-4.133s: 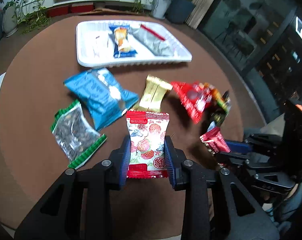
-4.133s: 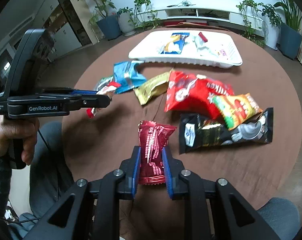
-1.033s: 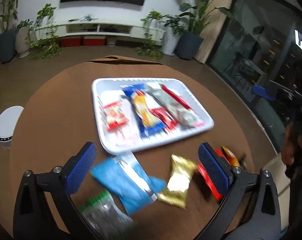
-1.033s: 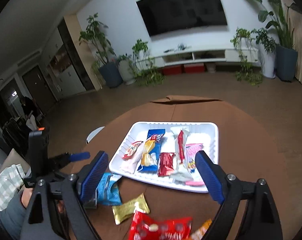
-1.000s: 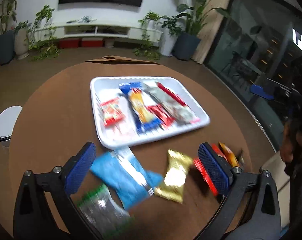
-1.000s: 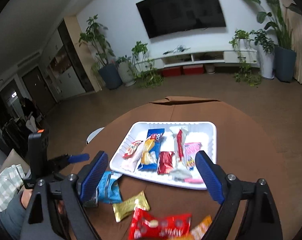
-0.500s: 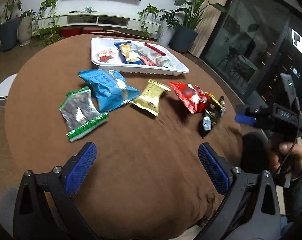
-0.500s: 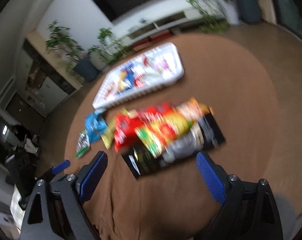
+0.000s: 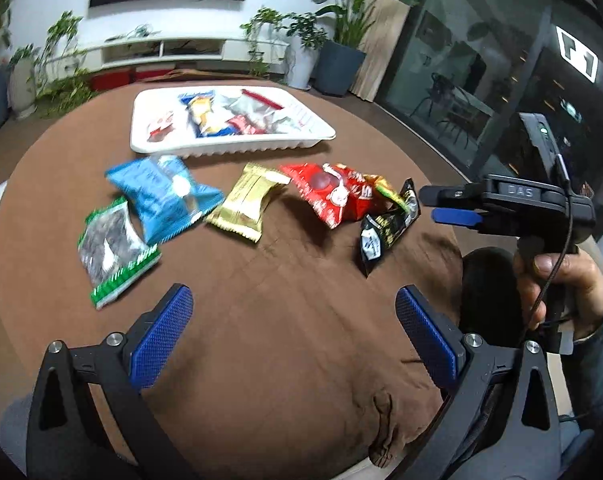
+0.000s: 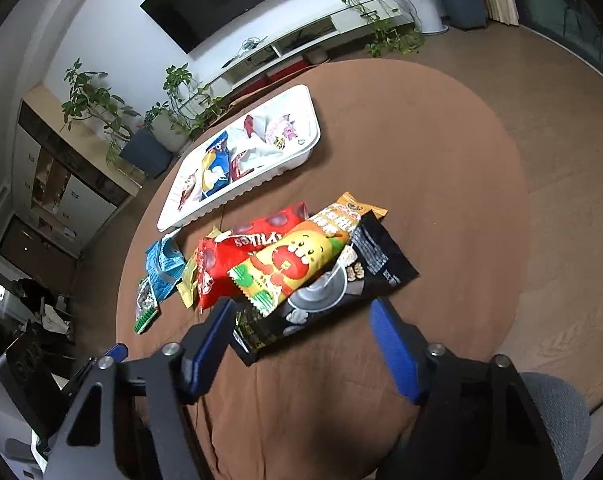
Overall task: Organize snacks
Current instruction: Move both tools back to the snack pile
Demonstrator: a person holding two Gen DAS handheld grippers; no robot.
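Note:
A white tray (image 9: 237,146) at the table's far side holds several small snacks; it also shows in the right wrist view (image 10: 297,160). Loose on the brown table lie a green-edged seed packet (image 9: 111,246), a blue bag (image 9: 161,194), a gold packet (image 9: 247,206), a red bag (image 9: 333,196) and a black packet (image 9: 385,228). My left gripper (image 9: 297,336) is open and empty above the near table. My right gripper (image 10: 305,344) is open and empty, just short of the black packet (image 10: 341,292), which lies under a yellow-red packet (image 10: 293,264).
The right gripper and the hand holding it (image 9: 557,276) show at the right of the left wrist view. The round table (image 9: 285,340) has a brown cloth, wrinkled at the near edge. Plants, a TV stand and cabinets stand beyond the table.
Both grippers let go of their small snacks in the tray, opened wide and pulled back to the near side of the table. In the last half second both dropped lower, closer to the loose packets.

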